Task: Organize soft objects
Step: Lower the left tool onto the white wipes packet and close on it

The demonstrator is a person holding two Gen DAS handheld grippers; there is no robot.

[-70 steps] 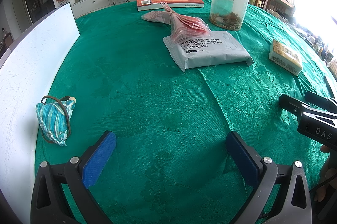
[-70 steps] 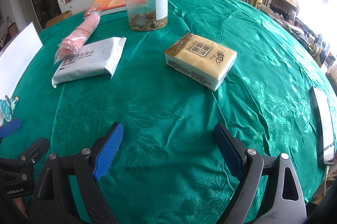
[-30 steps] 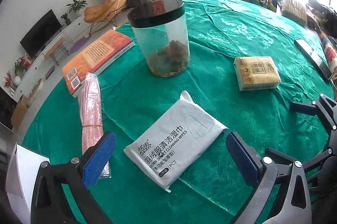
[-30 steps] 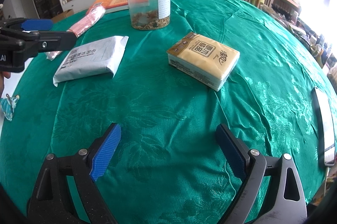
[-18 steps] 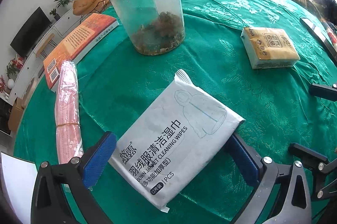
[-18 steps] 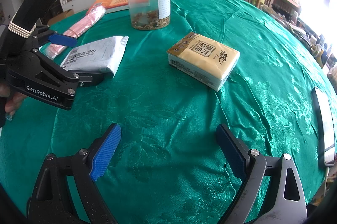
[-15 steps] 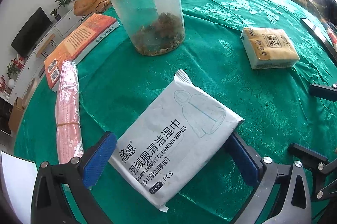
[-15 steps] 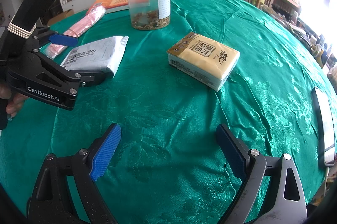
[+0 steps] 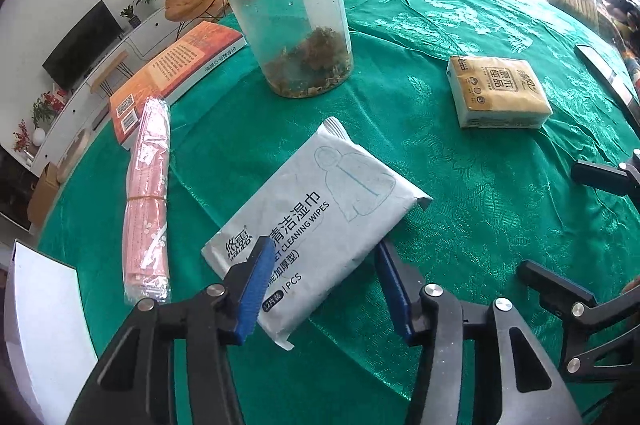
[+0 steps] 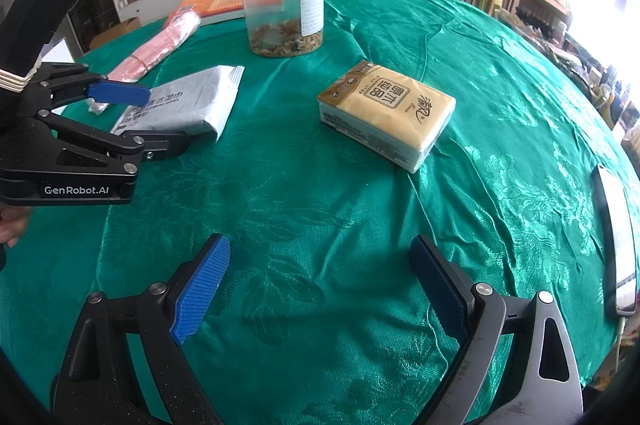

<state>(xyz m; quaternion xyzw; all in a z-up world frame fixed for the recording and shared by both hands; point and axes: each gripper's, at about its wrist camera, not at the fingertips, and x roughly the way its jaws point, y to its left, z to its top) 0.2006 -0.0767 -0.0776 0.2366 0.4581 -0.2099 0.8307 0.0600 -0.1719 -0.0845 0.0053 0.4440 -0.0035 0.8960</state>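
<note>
A grey pack of cleaning wipes (image 9: 320, 213) lies flat on the green tablecloth (image 9: 460, 185). My left gripper (image 9: 324, 285) has closed around the pack's near end, blue pads touching both edges. The pack also shows in the right wrist view (image 10: 188, 101) with the left gripper (image 10: 132, 117) on it. A yellow tissue pack (image 9: 498, 91) lies to the right, also in the right wrist view (image 10: 386, 113). A pink wrapped bundle (image 9: 146, 193) lies to the left. My right gripper (image 10: 320, 285) is open and empty above the cloth, nearer than the tissue pack.
A clear jar with a black lid (image 9: 292, 25) stands behind the wipes. An orange book (image 9: 176, 69) lies at the back left. A white board (image 9: 40, 313) is at the near left. A phone (image 10: 616, 237) lies at the table's right edge.
My left gripper swung from the blue pouch by the white board to the wipes pack, moved in around it and has now narrowed onto its near end. My right gripper stayed still.
</note>
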